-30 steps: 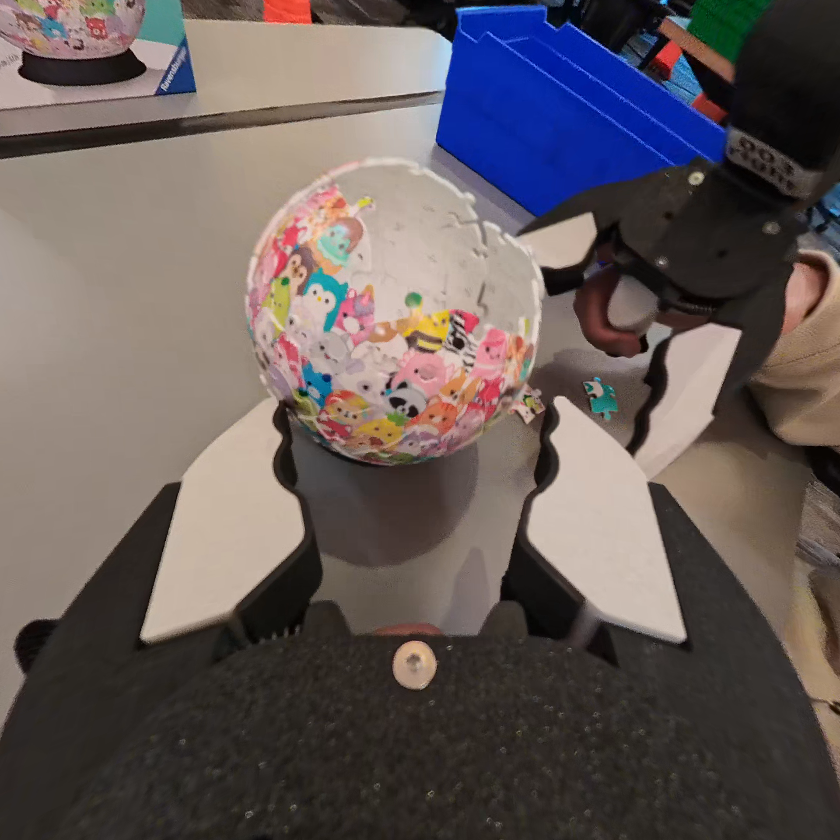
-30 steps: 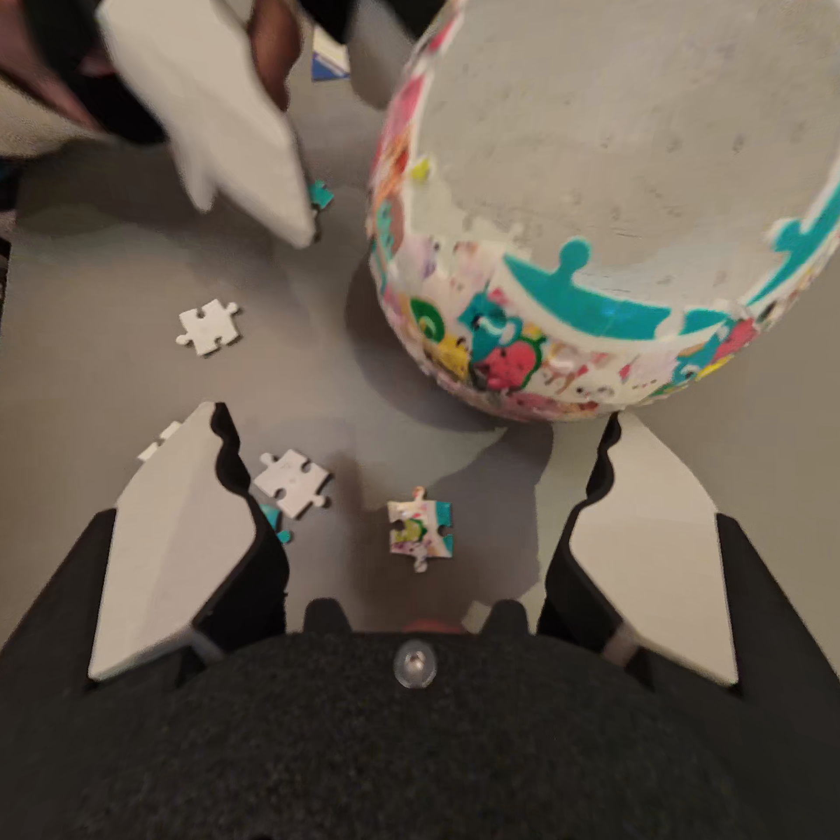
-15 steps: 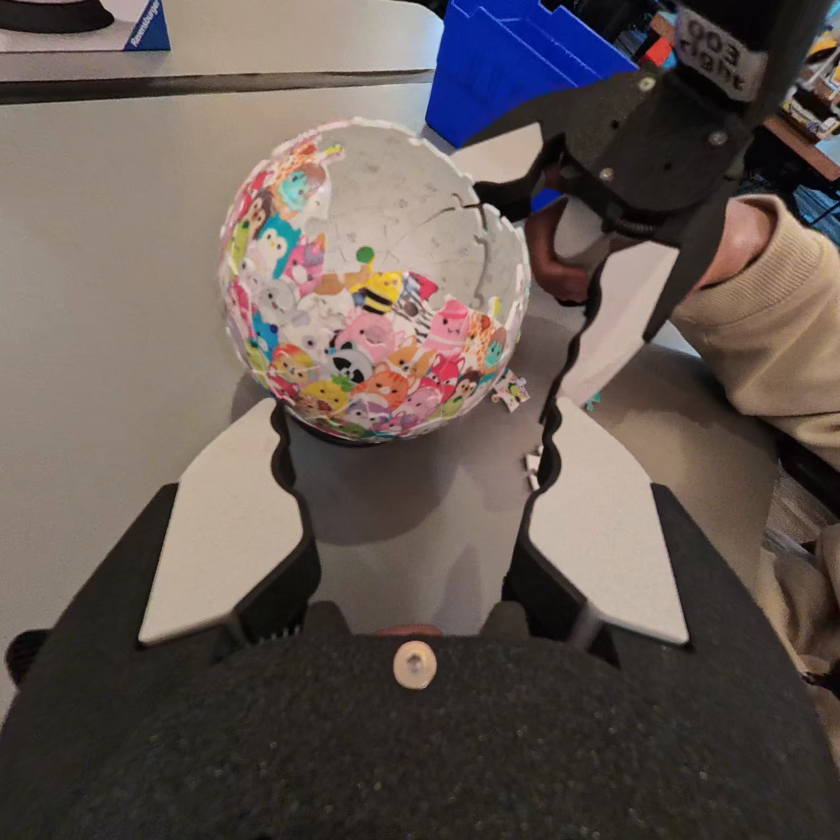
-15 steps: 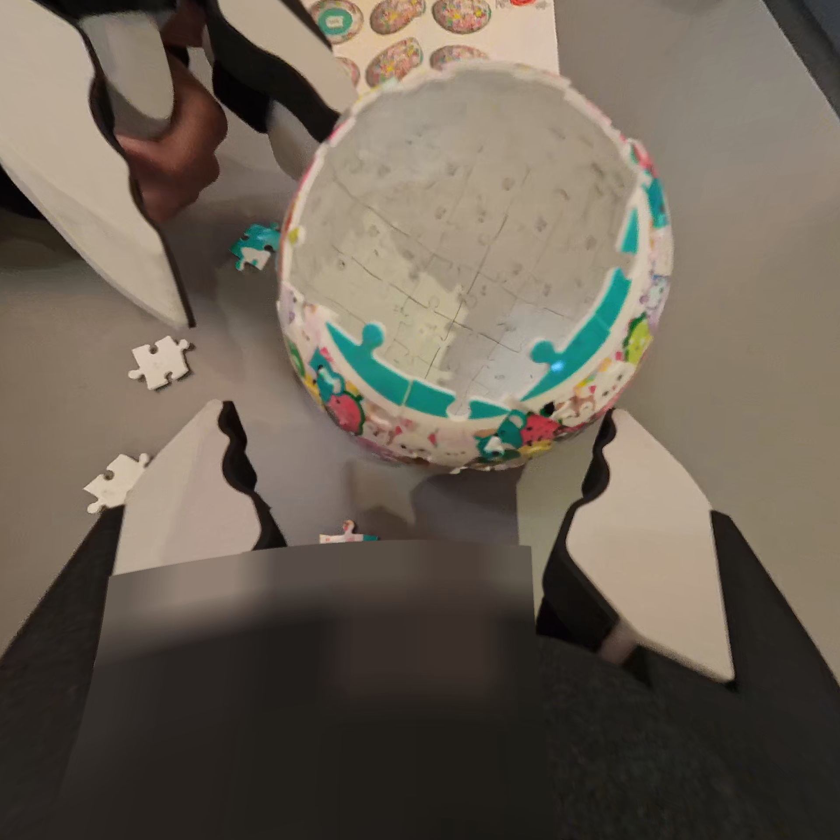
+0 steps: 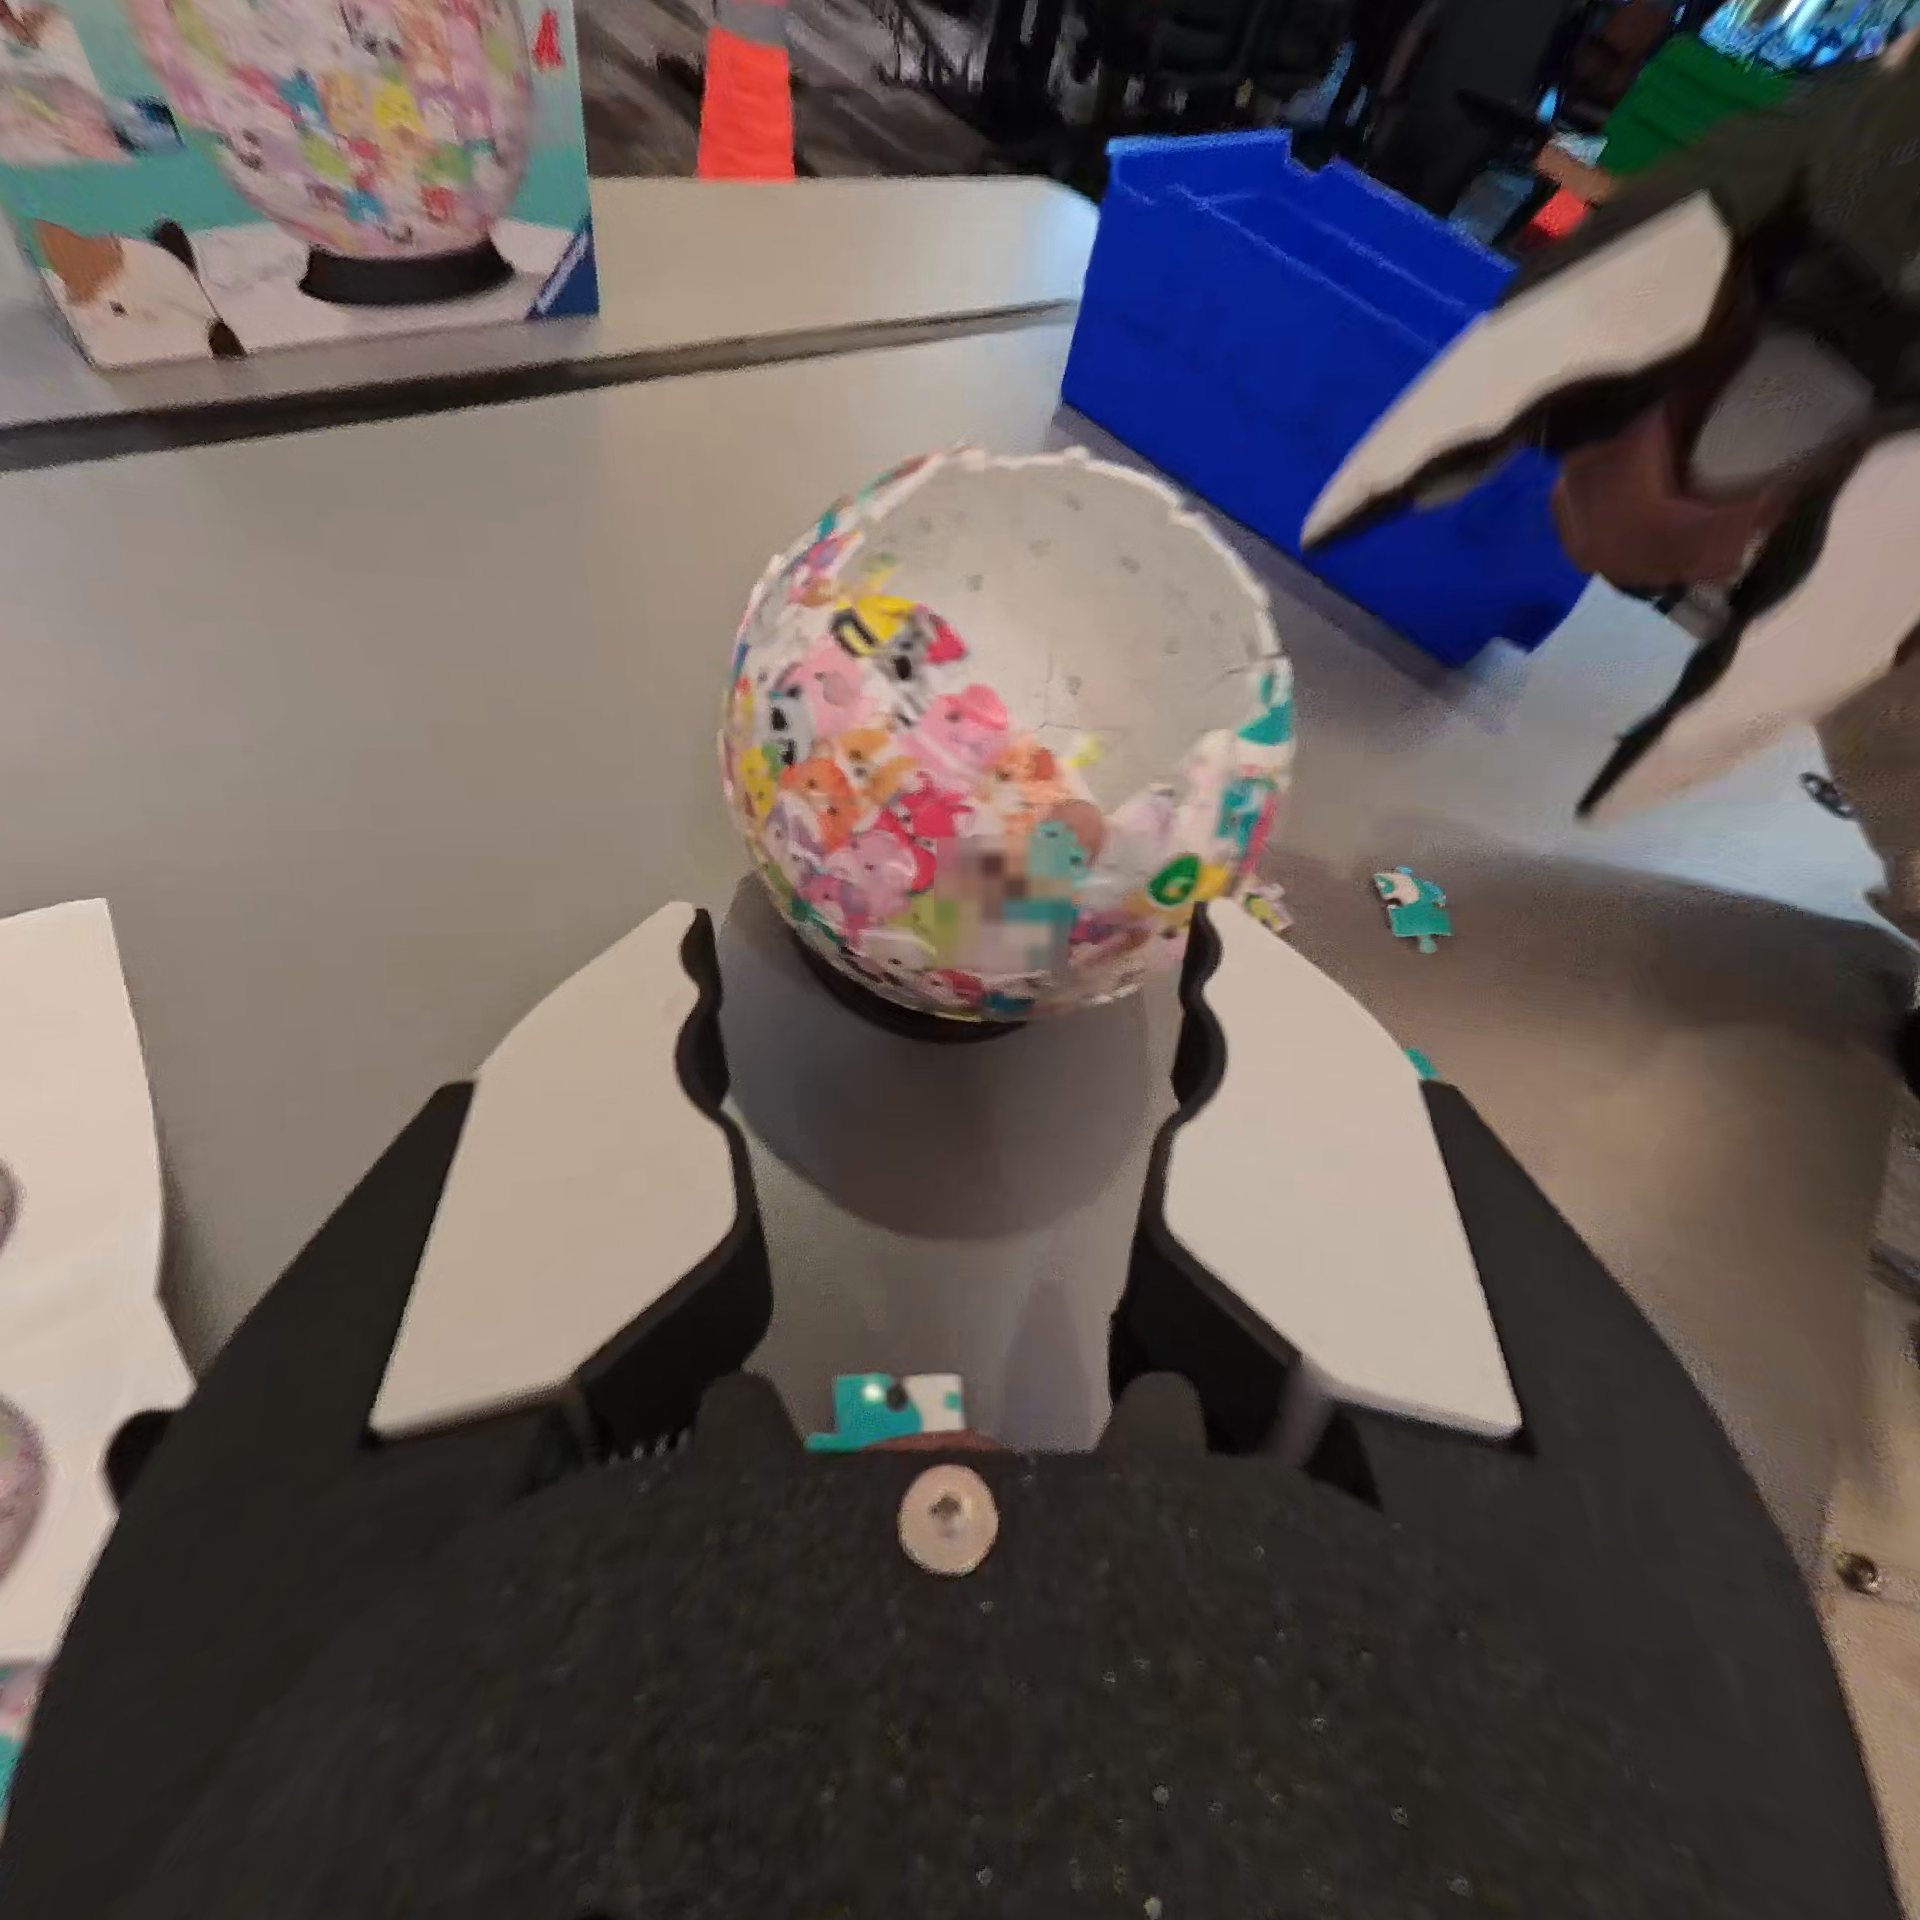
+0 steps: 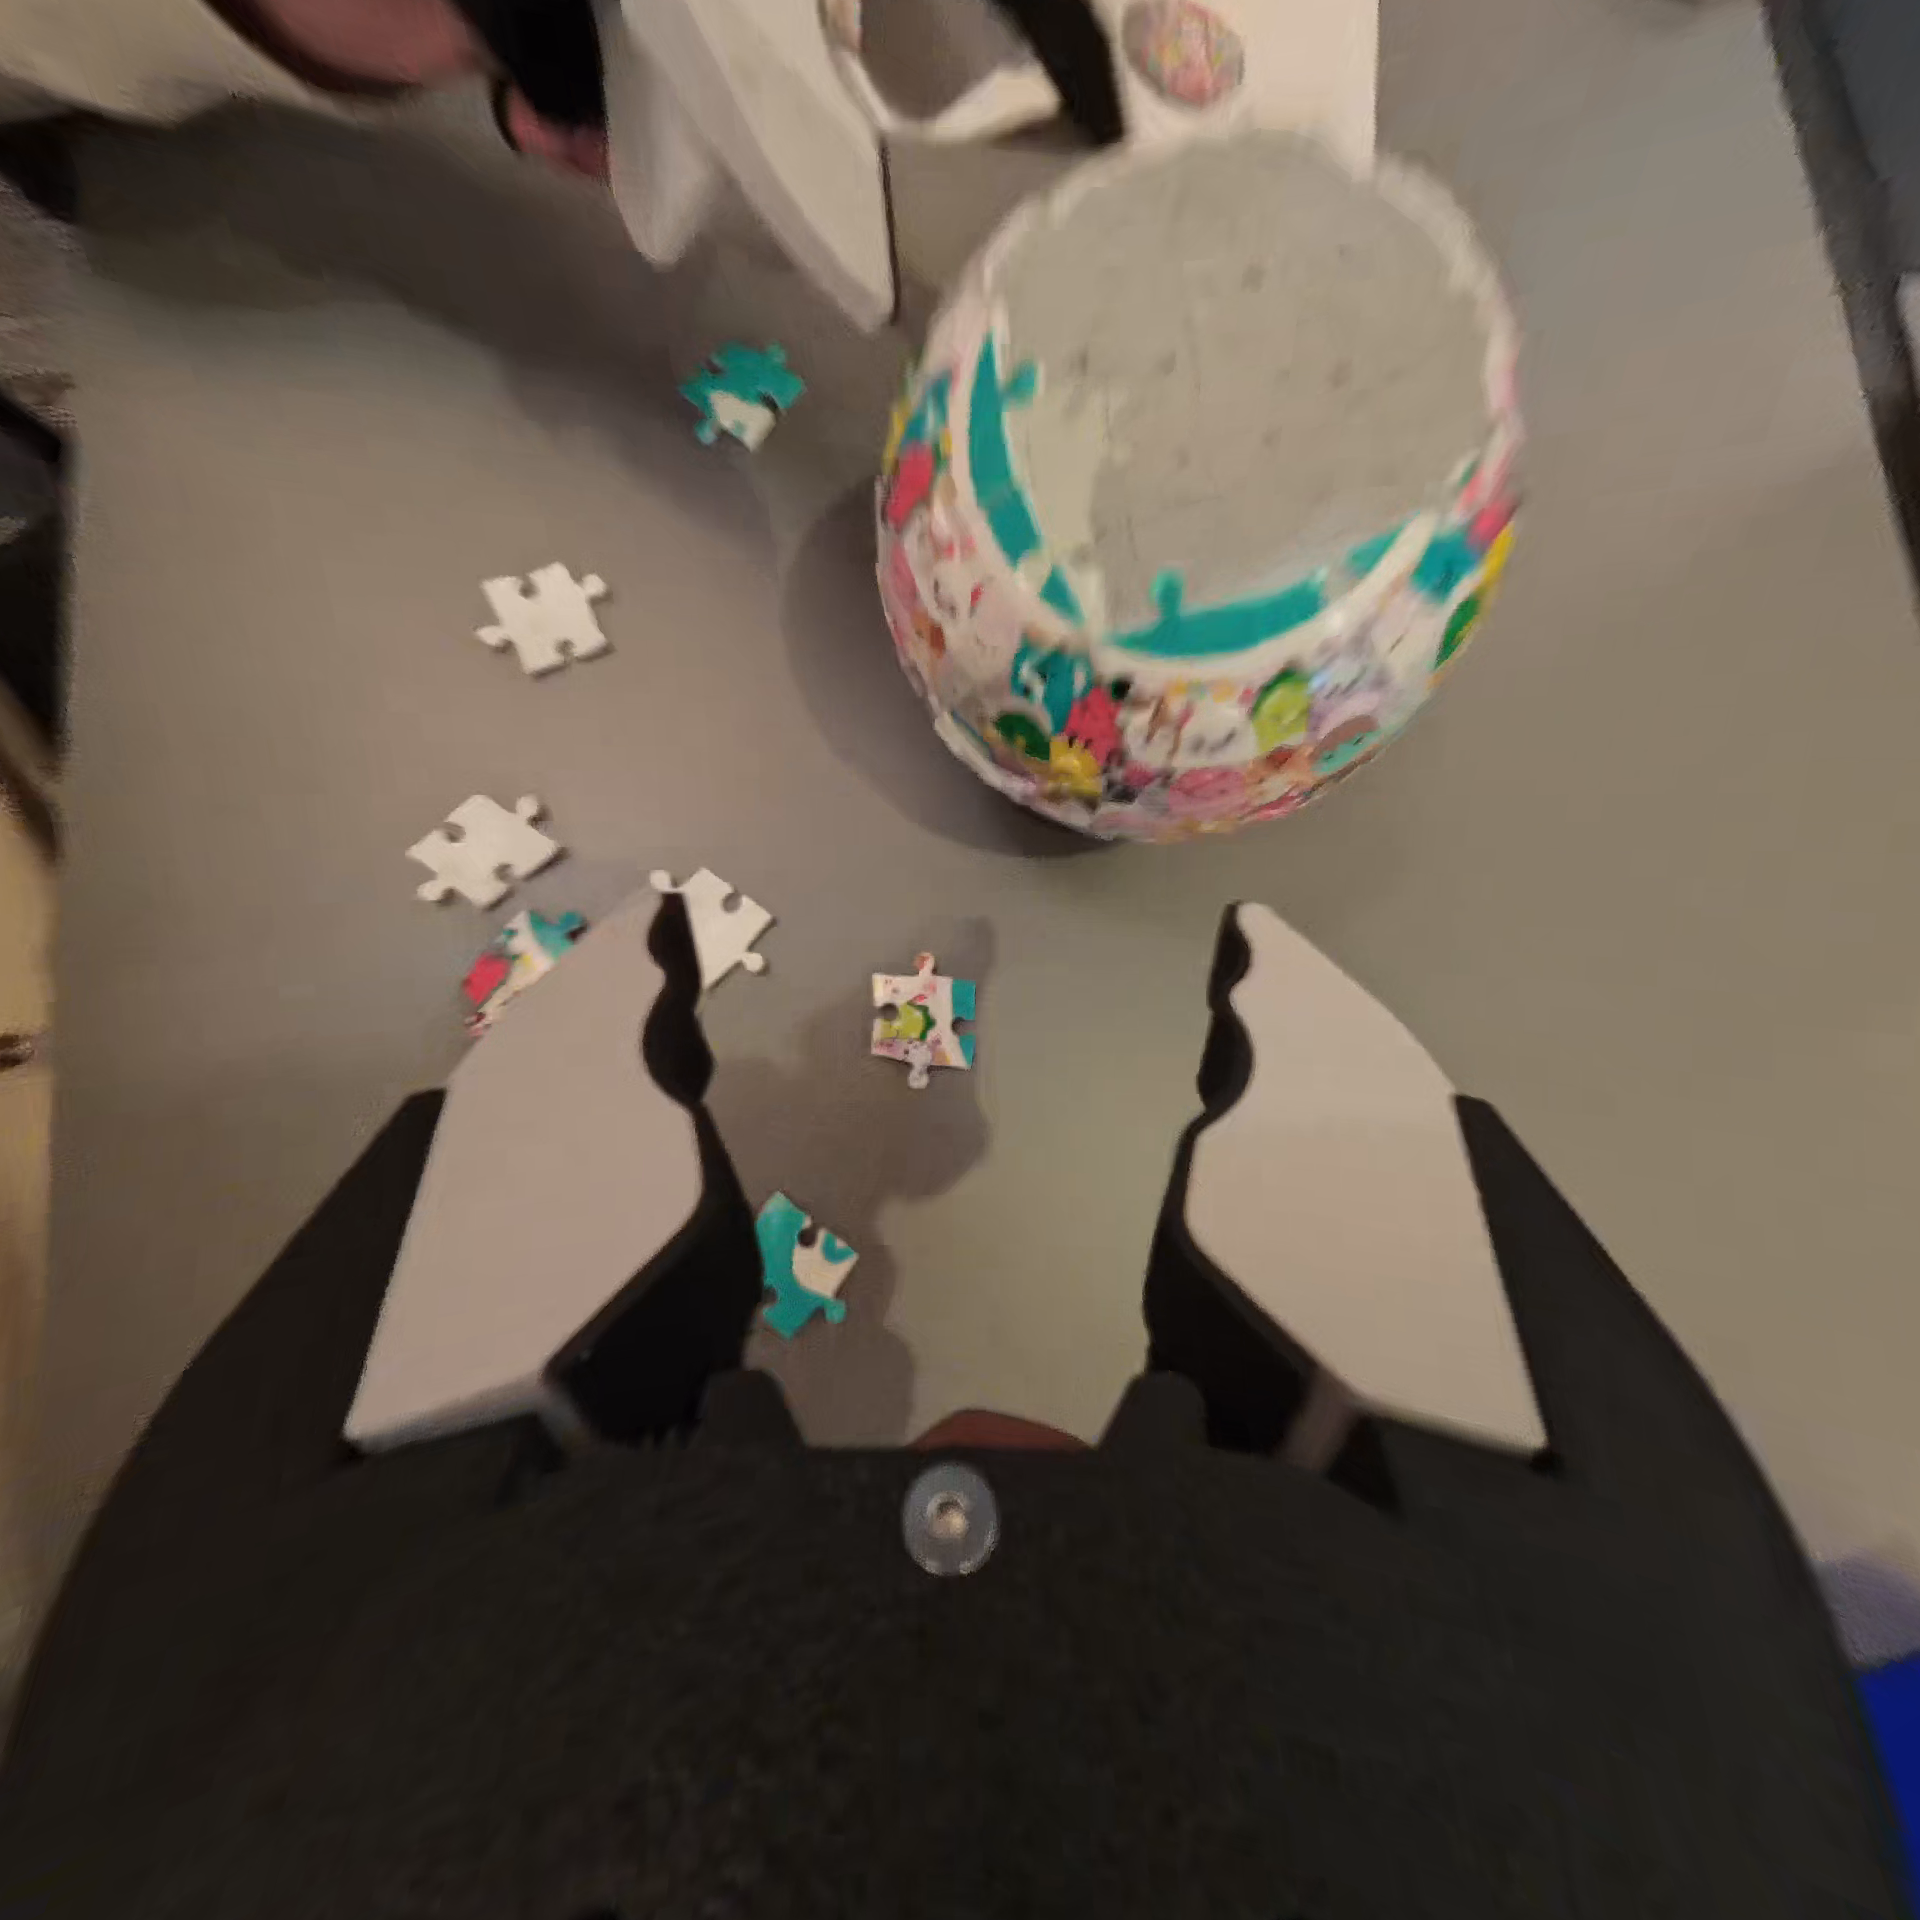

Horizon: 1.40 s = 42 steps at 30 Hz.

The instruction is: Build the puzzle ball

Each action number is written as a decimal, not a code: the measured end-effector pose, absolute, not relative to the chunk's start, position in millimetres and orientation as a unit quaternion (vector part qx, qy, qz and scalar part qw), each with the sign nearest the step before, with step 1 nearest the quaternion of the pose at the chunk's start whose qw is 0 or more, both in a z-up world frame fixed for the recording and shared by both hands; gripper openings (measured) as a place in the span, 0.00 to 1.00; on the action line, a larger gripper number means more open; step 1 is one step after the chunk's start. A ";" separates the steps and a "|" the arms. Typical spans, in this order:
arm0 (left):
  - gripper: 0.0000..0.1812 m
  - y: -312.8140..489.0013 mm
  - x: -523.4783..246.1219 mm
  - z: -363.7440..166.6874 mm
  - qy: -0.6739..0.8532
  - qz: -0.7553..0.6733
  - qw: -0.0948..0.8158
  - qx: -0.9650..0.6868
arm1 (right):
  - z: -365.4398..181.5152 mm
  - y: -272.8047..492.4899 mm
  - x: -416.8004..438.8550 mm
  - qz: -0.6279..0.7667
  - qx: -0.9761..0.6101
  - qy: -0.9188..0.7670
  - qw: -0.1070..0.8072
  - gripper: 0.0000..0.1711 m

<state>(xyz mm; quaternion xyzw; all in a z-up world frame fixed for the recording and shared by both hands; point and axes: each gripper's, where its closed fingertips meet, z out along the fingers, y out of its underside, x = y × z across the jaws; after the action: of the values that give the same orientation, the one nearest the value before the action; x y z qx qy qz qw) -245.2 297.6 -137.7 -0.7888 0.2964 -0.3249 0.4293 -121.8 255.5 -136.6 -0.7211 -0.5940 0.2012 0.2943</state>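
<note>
1. Grey worktop (image 6: 260,436) fills both views, with a blue bin (image 5: 1278,343) and a puzzle box (image 5: 291,177) along the upper edge of the left wrist view.
2. Left tongs (image 5: 940,925) gape wide and empty; right tongs (image 6: 945,925) likewise.
3. Unfinished puzzle ball (image 5: 997,727) sits on a dark stand just beyond the left tips, centre frame, its open top upward.
4. Between the right tips lies a colourful loose piece (image 6: 925,1018); a teal piece (image 6: 800,1262) lies lower, by the left finger.
5. Other pieces, white (image 6: 540,618) and teal (image 6: 740,395), scatter toward the upper left.
6. Judgement: the right tongs are nearer a piece; it lies flat, just ahead.
</note>
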 end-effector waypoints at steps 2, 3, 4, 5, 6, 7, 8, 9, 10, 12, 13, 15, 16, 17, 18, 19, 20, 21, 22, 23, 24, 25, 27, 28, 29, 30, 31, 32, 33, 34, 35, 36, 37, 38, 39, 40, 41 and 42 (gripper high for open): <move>0.41 285.6 -244.6 -131.9 0.287 -0.316 0.452 -0.783 | -96.8 260.2 -129.6 0.229 -0.695 -0.610 0.304 0.52; 0.41 283.4 -244.1 -130.7 0.279 -0.304 0.461 -0.785 | -82.0 256.0 -138.4 0.260 -0.674 -0.629 0.287 0.50; 0.40 281.5 -241.1 -127.7 0.272 -0.303 0.470 -0.783 | -72.0 251.6 -148.0 0.288 -0.652 -0.652 0.259 0.50; 0.39 280.2 -236.6 -125.9 0.268 -0.305 0.474 -0.782 | -66.8 251.2 -158.1 0.308 -0.634 -0.671 0.230 0.50; 0.40 281.0 -233.5 -126.9 0.265 -0.297 0.473 -0.786 | -66.9 254.3 -168.1 0.323 -0.626 -0.680 0.201 0.50; 0.40 282.4 -230.2 -127.9 0.265 -0.288 0.475 -0.788 | -69.7 255.4 -177.2 0.339 -0.621 -0.688 0.161 0.51; 0.40 282.9 -226.1 -128.3 0.268 -0.284 0.477 -0.788 | -73.9 253.9 -184.5 0.353 -0.621 -0.691 0.115 0.51; 0.40 283.9 -222.9 -128.8 0.268 -0.278 0.479 -0.788 | -78.6 250.9 -190.4 0.362 -0.620 -0.692 0.072 0.51; 0.40 285.0 -220.4 -129.0 0.268 -0.271 0.481 -0.789 | -84.3 249.8 -195.2 0.356 -0.621 -0.696 0.047 0.51; 0.40 288.3 -217.5 -128.3 0.267 -0.254 0.488 -0.791 | -97.6 248.6 -198.2 0.316 -0.613 -0.723 0.029 0.53; 0.40 290.6 -217.6 -127.1 0.266 -0.243 0.494 -0.791 | -102.9 248.2 -197.6 0.295 -0.610 -0.735 0.025 0.55; 0.40 293.6 -217.4 -121.0 0.262 -0.235 0.508 -0.786 | -106.7 247.4 -198.0 0.283 -0.607 -0.743 0.022 0.55; 0.41 294.0 -216.9 -118.9 0.263 -0.233 0.511 -0.784 | -106.4 246.5 -198.6 0.287 -0.608 -0.740 0.020 0.56; 0.41 294.3 -216.8 -117.9 0.266 -0.230 0.512 -0.784 | -104.8 243.1 -198.8 0.301 -0.607 -0.736 0.013 0.55; 0.42 294.6 -216.9 -118.0 0.267 -0.225 0.513 -0.784 | -103.1 240.2 -199.0 0.313 -0.606 -0.731 0.007 0.54; 0.42 294.8 -217.0 -118.3 0.268 -0.222 0.514 -0.784 | -101.6 237.9 -198.7 0.322 -0.604 -0.729 0.004 0.54; 0.42 295.3 -217.2 -118.8 0.269 -0.220 0.515 -0.784 | -100.4 236.8 -198.7 0.328 -0.602 -0.728 0.005 0.54; 0.42 296.5 -218.3 -119.8 0.268 -0.215 0.514 -0.786 | -99.8 236.9 -198.6 0.331 -0.602 -0.726 0.006 0.54; 0.42 297.8 -219.5 -119.7 0.265 -0.213 0.516 -0.786 | -100.0 237.5 -198.5 0.333 -0.604 -0.725 0.006 0.53; 0.42 298.8 -219.7 -119.6 0.264 -0.215 0.516 -0.786 | -99.7 237.4 -198.6 0.335 -0.604 -0.723 0.004 0.54; 0.44 299.7 -220.0 -120.2 0.262 -0.216 0.513 -0.788 | -99.3 237.7 -198.8 0.336 -0.604 -0.722 0.005 0.54; 0.44 299.7 -220.1 -120.0 0.261 -0.219 0.511 -0.789 | -99.5 238.2 -198.9 0.336 -0.604 -0.723 0.006 0.53; 0.43 297.8 -219.4 -115.9 0.265 -0.225 0.517 -0.783 | -99.3 237.5 -199.9 0.341 -0.602 -0.722 0.003 0.53; 0.43 297.0 -219.9 -112.8 0.265 -0.224 0.523 -0.778 | -99.9 237.8 -200.2 0.340 -0.603 -0.722 0.003 0.53; 0.42 296.3 -219.7 -109.7 0.266 -0.226 0.528 -0.774 | -100.2 237.6 -200.4 0.339 -0.602 -0.723 0.002 0.53; 0.42 296.3 -219.6 -108.5 0.268 -0.225 0.530 -0.773 | -100.3 237.5 -200.7 0.338 -0.601 -0.724 0.003 0.53; 0.42 298.3 -221.1 -110.0 0.268 -0.215 0.529 -0.776 | -100.6 237.2 -200.8 0.338 -0.600 -0.725 0.002 0.53; 0.42 300.5 -222.7 -113.3 0.271 -0.202 0.526 -0.780 | -100.9 237.0 -201.1 0.338 -0.600 -0.725 0.002 0.53; 0.42 301.1 -222.4 -114.6 0.273 -0.202 0.524 -0.781 | -101.3 237.2 -201.1 0.337 -0.600 -0.725 0.002 0.54; 0.42 300.9 -221.9 -113.8 0.270 -0.209 0.524 -0.780 | -101.5 237.1 -201.2 0.338 -0.600 -0.726 0.001 0.54; 0.42 299.7 -220.8 -111.7 0.269 -0.218 0.526 -0.777 | -101.5 237.0 -201.8 0.340 -0.600 -0.724 0.002 0.53; 0.42 299.1 -220.0 -110.2 0.269 -0.221 0.529 -0.774 | -101.9 237.2 -202.0 0.340 -0.602 -0.723 0.001 0.53; 0.41 300.5 -221.2 -111.2 0.269 -0.211 0.530 -0.776 | -102.1 236.5 -201.7 0.341 -0.602 -0.723 -0.001 0.54; 0.43 302.8 -222.8 -113.4 0.268 -0.199 0.530 -0.780 | -102.2 235.8 -201.8 0.340 -0.601 -0.723 0.000 0.55; 0.43 303.0 -222.5 -113.6 0.267 -0.202 0.527 -0.781 | -103.2 236.0 -201.0 0.336 -0.600 -0.726 -0.001 0.55; 0.42 301.1 -220.1 -111.5 0.270 -0.215 0.527 -0.777 | -103.5 235.4 -200.7 0.335 -0.600 -0.727 -0.002 0.54; 0.41 299.4 -218.5 -109.0 0.272 -0.222 0.531 -0.771 | -103.3 234.8 -201.0 0.336 -0.600 -0.727 -0.003 0.55; 0.41 299.6 -218.9 -108.8 0.274 -0.217 0.534 -0.770 | -103.5 235.0 -201.4 0.335 -0.600 -0.727 -0.002 0.54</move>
<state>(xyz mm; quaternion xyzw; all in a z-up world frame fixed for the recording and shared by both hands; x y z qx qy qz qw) -218.9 299.6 -108.8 -0.7701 0.2736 -0.2168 0.5340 -201.4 235.0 -103.5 -0.6000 -0.7266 0.3346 -0.0018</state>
